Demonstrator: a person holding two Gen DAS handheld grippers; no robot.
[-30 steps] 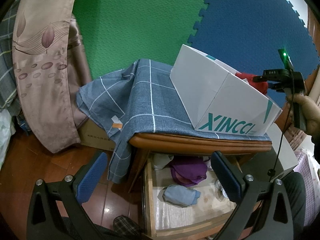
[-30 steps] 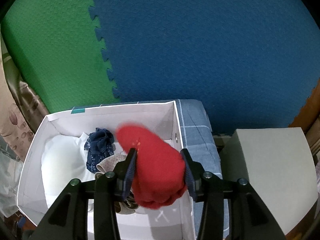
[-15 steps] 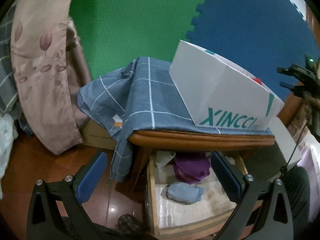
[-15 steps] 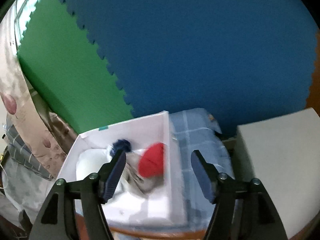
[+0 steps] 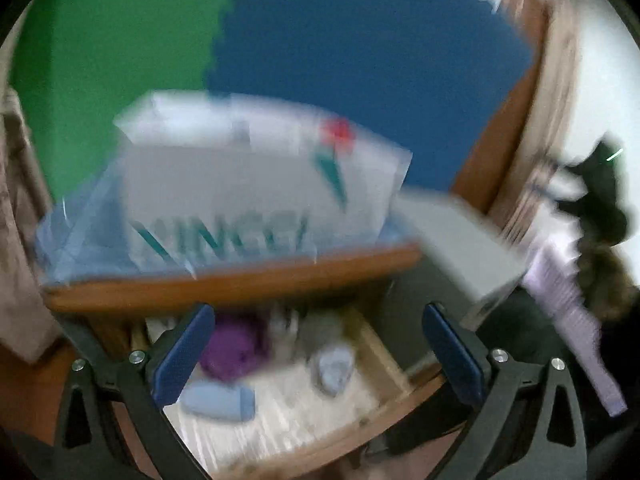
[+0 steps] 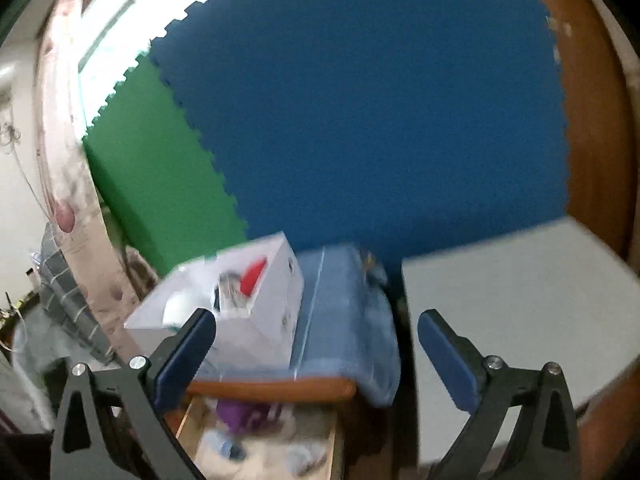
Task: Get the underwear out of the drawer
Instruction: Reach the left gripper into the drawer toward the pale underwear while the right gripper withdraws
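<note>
The wooden drawer (image 5: 384, 360) stands open under the cabinet top. In it lie a purple garment (image 5: 236, 344), a light blue folded piece (image 5: 218, 400) and a grey-blue piece (image 5: 334, 366). My left gripper (image 5: 316, 356) is open and empty just above the drawer. The white XINCCI box (image 5: 240, 196) on the cabinet holds a red garment (image 5: 340, 136), also seen in the right wrist view (image 6: 254, 276). My right gripper (image 6: 316, 356) is open and empty, back from the box (image 6: 256, 320) and above the drawer (image 6: 260, 440). Both views are blurred.
A blue checked cloth (image 6: 344, 312) covers the cabinet top. A grey box (image 6: 512, 312) stands to the right of the cabinet. Green and blue foam mats (image 6: 360, 120) line the wall behind. A floral curtain (image 6: 80, 200) hangs at the left.
My right gripper let go of the red garment into the box and pulled back and down. My left gripper swung right and closer to the drawer.
</note>
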